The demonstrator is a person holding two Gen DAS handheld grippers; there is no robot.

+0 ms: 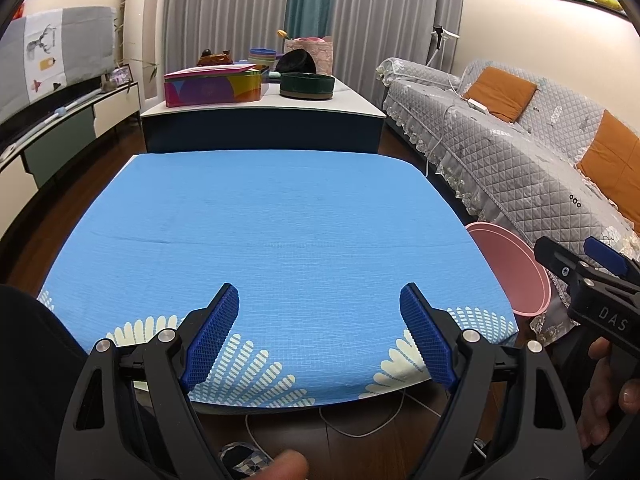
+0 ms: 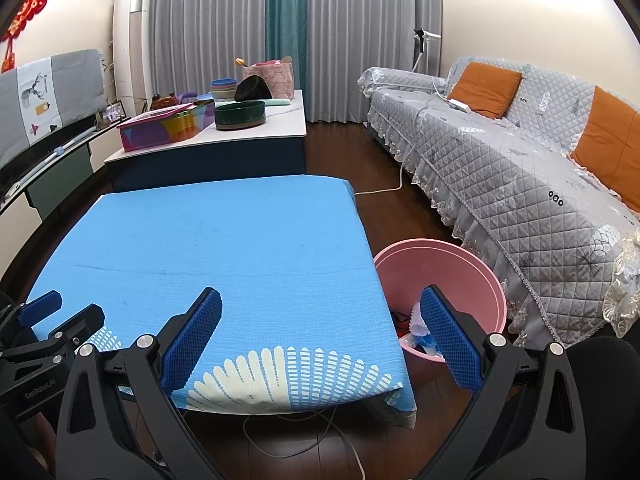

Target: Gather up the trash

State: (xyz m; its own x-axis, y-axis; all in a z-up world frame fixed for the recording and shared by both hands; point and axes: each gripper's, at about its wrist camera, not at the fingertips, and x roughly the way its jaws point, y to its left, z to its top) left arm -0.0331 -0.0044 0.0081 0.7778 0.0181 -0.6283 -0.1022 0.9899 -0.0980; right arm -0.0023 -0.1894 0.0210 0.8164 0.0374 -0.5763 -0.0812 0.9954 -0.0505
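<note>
A pink bin [image 2: 460,264] stands on the floor to the right of a low table covered with a blue cloth [image 2: 224,240]. Crumpled white and coloured trash [image 2: 416,324] lies at the bin's bottom. No loose item shows on the blue cloth [image 1: 272,232]. My left gripper [image 1: 319,300] hovers open over the cloth's near edge with nothing between its blue pads. My right gripper [image 2: 320,304] is open too, above the table's near right corner, its right finger [image 2: 444,328] in front of the bin. The bin's rim [image 1: 516,264] also shows in the left wrist view.
A grey quilted sofa [image 2: 520,168] with orange cushions runs along the right. Behind the blue table stands a white-topped table [image 1: 256,106] with a colourful box [image 1: 212,86] and a dark green bowl [image 1: 307,86]. White cables [image 2: 320,428] lie on the dark wooden floor beneath the near edge.
</note>
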